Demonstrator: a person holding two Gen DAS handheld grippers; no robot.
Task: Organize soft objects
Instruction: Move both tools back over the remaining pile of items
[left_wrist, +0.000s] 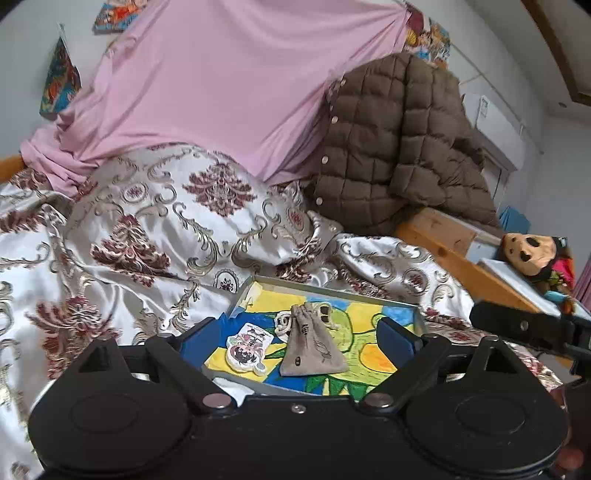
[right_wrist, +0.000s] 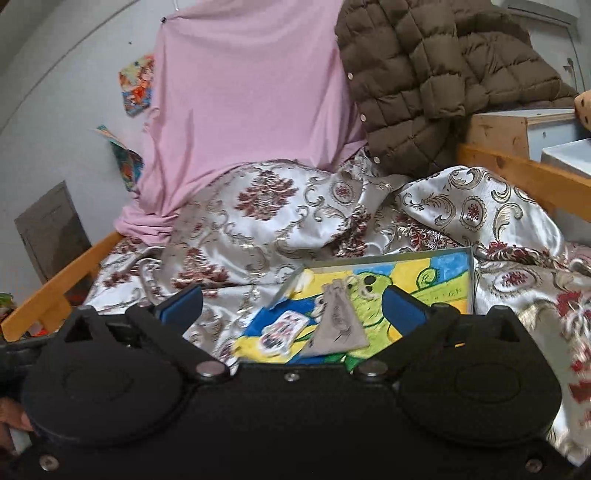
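Our grey drawstring pouch lies in the shallow tray on the painted liner, touching a small pale trinket, with a cartoon sticker just beside it. We hold the left gripper and right gripper empty, jaws spread wide above the tray. Next we'd probably pinch the pouch mid-body, clear of the cords. Rumpled satin bedspread crowds the rims; open air above gives room.
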